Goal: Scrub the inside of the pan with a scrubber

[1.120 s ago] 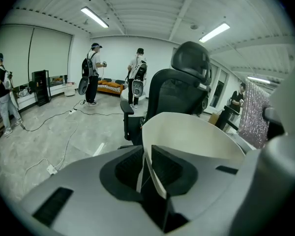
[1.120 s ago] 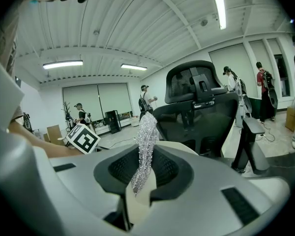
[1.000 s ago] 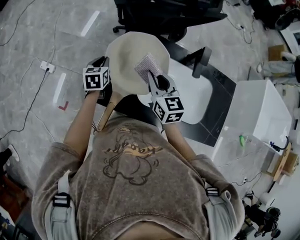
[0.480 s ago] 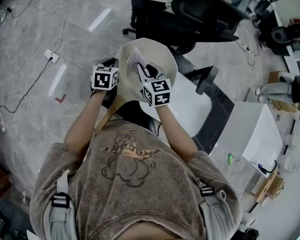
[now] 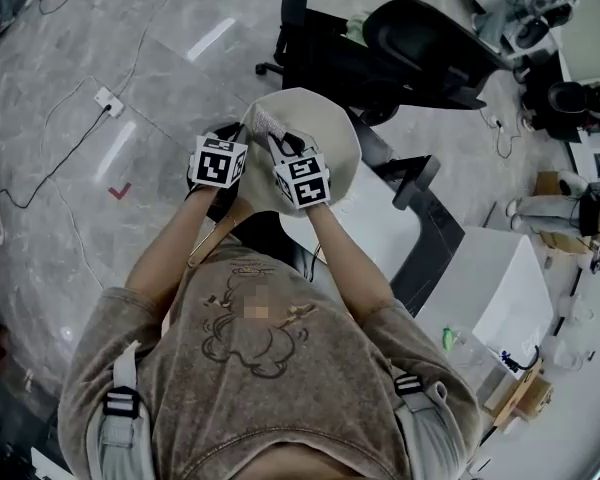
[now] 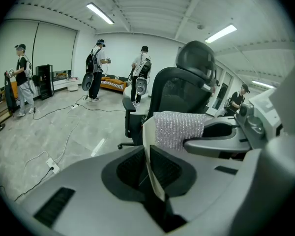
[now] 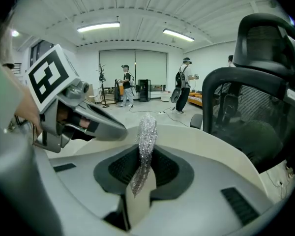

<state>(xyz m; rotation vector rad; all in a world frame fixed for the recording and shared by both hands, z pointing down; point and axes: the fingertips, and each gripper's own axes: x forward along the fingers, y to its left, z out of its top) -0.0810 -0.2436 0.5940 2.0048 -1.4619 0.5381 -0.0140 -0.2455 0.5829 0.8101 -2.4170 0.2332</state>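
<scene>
Left claw (image 5: 239,140), jaws just closing, clenched on pan (image 5: 325,133) rim, upper centre of frame. My right claw (image 5: 280,141) grasps scrubber (image 5: 263,120) inside pan, by left rim.

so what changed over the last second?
The right hand-held gripper, shut on the scrubber, swept left across the inside of the pan and now sits close beside the left hand-held gripper. The left one's jaws have just been closing, with the pan's rim between them. Unchanged: scrubber gripped, pan held up by its rim.
</scene>
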